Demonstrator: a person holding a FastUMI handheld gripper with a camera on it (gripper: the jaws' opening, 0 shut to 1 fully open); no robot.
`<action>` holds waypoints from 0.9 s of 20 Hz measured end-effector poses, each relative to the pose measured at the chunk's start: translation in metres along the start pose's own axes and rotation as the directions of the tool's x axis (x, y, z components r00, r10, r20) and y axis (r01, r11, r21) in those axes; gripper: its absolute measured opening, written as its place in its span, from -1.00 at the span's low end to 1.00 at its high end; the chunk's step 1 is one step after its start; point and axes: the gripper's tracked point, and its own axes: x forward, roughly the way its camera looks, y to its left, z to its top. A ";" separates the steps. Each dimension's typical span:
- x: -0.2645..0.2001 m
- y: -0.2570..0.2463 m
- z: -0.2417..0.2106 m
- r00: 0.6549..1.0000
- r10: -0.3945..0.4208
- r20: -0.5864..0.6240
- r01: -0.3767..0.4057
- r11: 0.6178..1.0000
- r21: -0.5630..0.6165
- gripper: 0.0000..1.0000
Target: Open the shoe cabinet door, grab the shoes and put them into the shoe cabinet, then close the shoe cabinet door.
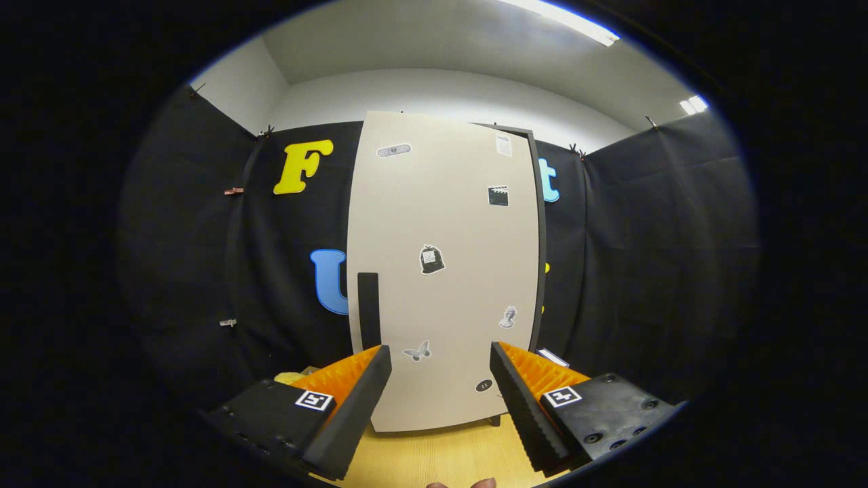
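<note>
The tongs (pixel 441 400) are held wide open and empty. Just beyond them the shoe cabinet door (pixel 444 271), a stiff, light-looking panel, is seen shut; its dark handle (pixel 368 308), beyond the left finger, is judged the place to grip. A yellow object (pixel 293 377) is half hidden behind that finger.

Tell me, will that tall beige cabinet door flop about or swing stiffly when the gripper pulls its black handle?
The cabinet door looks like one flat rigid panel, so it should swing stiffly rather than bend. The black handle sits at one long edge, so a pull there probably turns it easily. The open gripper touches nothing.
</note>
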 end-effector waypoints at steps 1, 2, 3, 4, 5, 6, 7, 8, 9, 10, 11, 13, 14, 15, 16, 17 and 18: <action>-0.001 -0.001 -0.001 1.000 0.002 0.000 -0.002 1.000 0.004 0.92; -0.001 -0.002 -0.002 1.000 0.001 -0.004 -0.001 1.000 0.002 0.92; -0.001 -0.003 -0.004 1.000 0.000 -0.007 0.000 1.000 -0.006 0.92; -0.002 -0.003 -0.005 1.000 0.000 -0.010 0.000 1.000 -0.015 0.93; -0.003 -0.003 -0.007 1.000 0.001 -0.015 -0.001 1.000 -0.015 0.93; -0.003 -0.002 -0.008 1.000 0.003 -0.018 -0.003 1.000 -0.004 0.92; -0.003 -0.001 -0.009 1.000 0.005 -0.021 -0.005 1.000 0.005 0.92; -0.003 -0.003 -0.010 1.000 0.002 -0.024 -0.002 1.000 0.006 0.92; -0.003 -0.005 -0.011 1.000 -0.003 -0.027 0.003 1.000 0.002 0.92; -0.003 -0.006 -0.012 1.000 -0.007 -0.030 0.007 1.000 -0.003 0.93; -0.003 -0.006 -0.012 0.999 -0.008 -0.031 0.008 1.000 -0.001 0.93; -0.003 -0.007 -0.012 1.000 -0.009 -0.030 0.009 1.000 0.004 0.93; -0.003 -0.007 -0.010 1.000 -0.010 -0.028 0.010 1.000 0.003 0.93; -0.003 -0.008 -0.010 1.000 -0.010 -0.026 0.010 1.000 0.001 0.93; -0.004 -0.008 -0.010 1.000 -0.010 -0.025 0.010 1.000 0.001 0.93; -0.004 -0.008 -0.010 1.000 -0.010 -0.024 0.011 1.000 0.001 0.93; -0.004 -0.008 -0.010 1.000 -0.011 -0.024 0.011 1.000 0.000 0.93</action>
